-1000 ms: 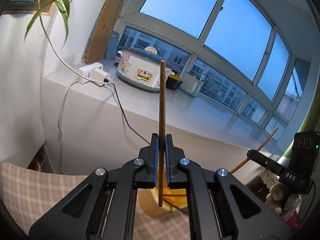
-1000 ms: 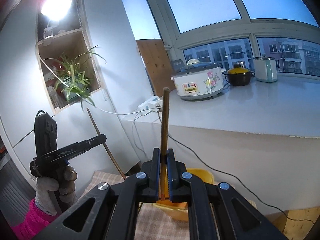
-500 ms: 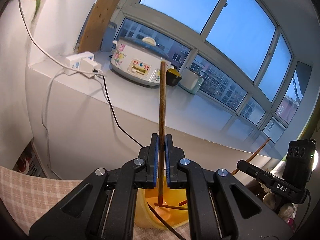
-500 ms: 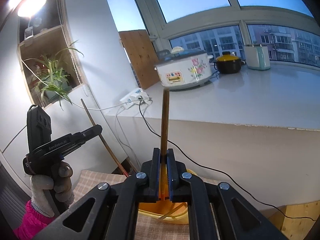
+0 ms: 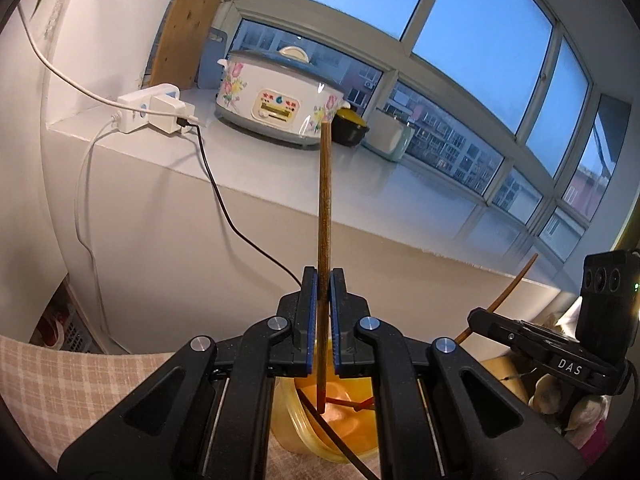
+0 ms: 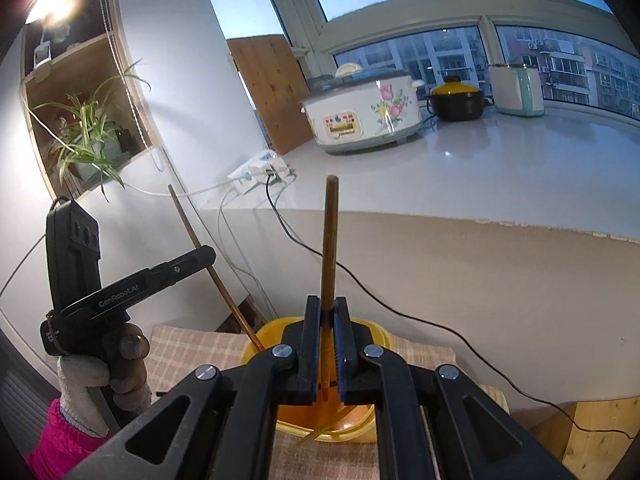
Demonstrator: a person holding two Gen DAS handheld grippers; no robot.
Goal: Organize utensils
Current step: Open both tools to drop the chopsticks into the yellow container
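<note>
A wooden chopstick (image 5: 323,240) stands upright between the closed jaws of the left gripper (image 5: 323,280), its lower tip inside the round yellow plastic container (image 5: 298,432) directly below. A second wooden chopstick (image 6: 329,248) stands likewise in the right gripper (image 6: 328,304), above the same container (image 6: 260,336), which rests on a checked woven tablecloth (image 6: 188,344). Loose chopsticks (image 5: 352,402) lie in the container. Behind rises a white stone counter (image 6: 480,168). On it, left to right: a white power strip (image 6: 256,170), a flower-printed white rice cooker (image 6: 360,114), a yellow-lidded black pot (image 6: 456,100), a pale toaster (image 6: 518,90). A wooden board (image 6: 272,88) leans behind the cooker. A potted spider plant (image 6: 86,136) sits in a wall niche left of the counter.
</note>
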